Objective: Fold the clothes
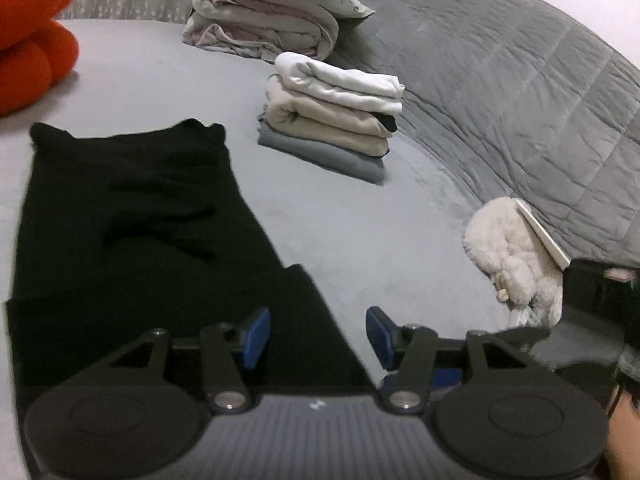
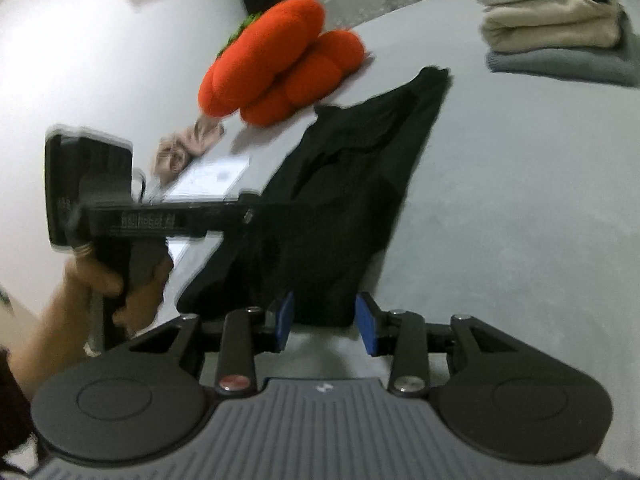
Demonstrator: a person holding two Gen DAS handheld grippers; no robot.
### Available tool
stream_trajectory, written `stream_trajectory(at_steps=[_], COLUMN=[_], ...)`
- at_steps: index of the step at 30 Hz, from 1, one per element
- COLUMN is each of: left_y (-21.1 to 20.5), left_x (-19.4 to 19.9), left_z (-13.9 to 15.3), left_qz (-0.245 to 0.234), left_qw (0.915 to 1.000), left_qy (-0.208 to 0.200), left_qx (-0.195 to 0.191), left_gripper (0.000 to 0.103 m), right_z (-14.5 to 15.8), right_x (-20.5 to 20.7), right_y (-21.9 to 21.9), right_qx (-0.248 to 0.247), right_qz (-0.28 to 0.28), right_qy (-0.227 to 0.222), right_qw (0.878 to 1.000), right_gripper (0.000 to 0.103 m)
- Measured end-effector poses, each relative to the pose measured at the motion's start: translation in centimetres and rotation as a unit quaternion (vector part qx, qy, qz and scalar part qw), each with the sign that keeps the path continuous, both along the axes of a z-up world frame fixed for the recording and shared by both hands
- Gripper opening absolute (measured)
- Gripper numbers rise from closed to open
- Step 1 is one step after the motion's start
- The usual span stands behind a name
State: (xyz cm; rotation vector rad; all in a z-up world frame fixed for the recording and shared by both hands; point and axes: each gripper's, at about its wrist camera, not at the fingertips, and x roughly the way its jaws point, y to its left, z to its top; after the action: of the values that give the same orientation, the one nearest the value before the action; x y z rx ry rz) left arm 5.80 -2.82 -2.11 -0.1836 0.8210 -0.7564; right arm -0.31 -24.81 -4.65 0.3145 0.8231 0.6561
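Note:
A black garment [image 1: 132, 224] lies stretched out flat on the grey bed [image 1: 380, 236], partly folded lengthwise. My left gripper [image 1: 318, 336] hovers over its near right edge with the blue pads [image 1: 256, 334] well apart and nothing pressed between them. In the right wrist view the same black garment [image 2: 352, 200] runs away from me. My right gripper [image 2: 326, 322] stands open at its near end, the cloth's edge lying between the pads without being pinched. A hand [image 2: 116, 292] at the left holds the other tool's handle, which is blurred.
A stack of folded clothes [image 1: 332, 120] sits beyond the garment, also at top right as the stack [image 2: 556, 20]. A red plush cushion [image 1: 32, 36] [image 2: 276, 60], a rolled duvet [image 1: 264, 24], a grey quilt [image 1: 520, 80], a white fluffy toy [image 1: 512, 252] and a card [image 2: 208, 178] surround it.

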Motion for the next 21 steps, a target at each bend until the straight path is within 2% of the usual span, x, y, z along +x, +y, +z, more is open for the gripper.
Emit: stream_trajectory(at_steps=[2,5,8,11,15,16,17,19,21], left_y=[-0.3,-0.2,-0.1,-0.2,-0.9,-1.1,-1.4,-1.3,-0.6], left_x=[0.6,1.6,2.2,2.4,2.4,2.3,2.3,2.4,2.5], left_z=[-0.2,-0.8,-1.0,-0.7,-0.3,-0.4,-0.6,-1.1,-1.0], left_qz=[0.006,0.020,0.023,0.021,0.019,0.021,0.024,0.030,0.040], left_qw=[0.9999,0.9991,0.9978,0.9975,0.9982,0.9984,0.9984,0.9978,0.9976], left_qy=[0.008,0.032,0.054,0.059,0.055,0.052,0.049,0.051,0.053], left_qx=[-0.006,-0.020,-0.030,-0.033,-0.014,-0.001,0.014,0.032,0.020], left_gripper=[0.054,0.054,0.054,0.054,0.052,0.045,0.027,0.003,0.003], right_z=[-0.5,-0.8,-0.4,0.3,0.9,1.0,1.0,1.1,1.1], right_x=[0.1,0.2,0.1,0.1,0.2,0.3,0.4,0.6,0.8], right_y=[0.7,1.2,1.6,2.3,3.4,3.6,3.9,4.2,4.3], right_qx=[-0.019,-0.014,-0.006,0.001,-0.001,-0.002,-0.002,-0.003,-0.005], right_qz=[0.008,0.016,0.019,0.026,0.037,0.038,0.039,0.041,0.043], right_qy=[-0.006,-0.012,-0.027,-0.043,-0.060,-0.061,-0.063,-0.064,-0.064], right_qw=[1.000,1.000,0.999,0.999,0.998,0.997,0.997,0.997,0.997], right_gripper=[0.038,0.014,0.010,0.009,0.009,0.009,0.009,0.009,0.009])
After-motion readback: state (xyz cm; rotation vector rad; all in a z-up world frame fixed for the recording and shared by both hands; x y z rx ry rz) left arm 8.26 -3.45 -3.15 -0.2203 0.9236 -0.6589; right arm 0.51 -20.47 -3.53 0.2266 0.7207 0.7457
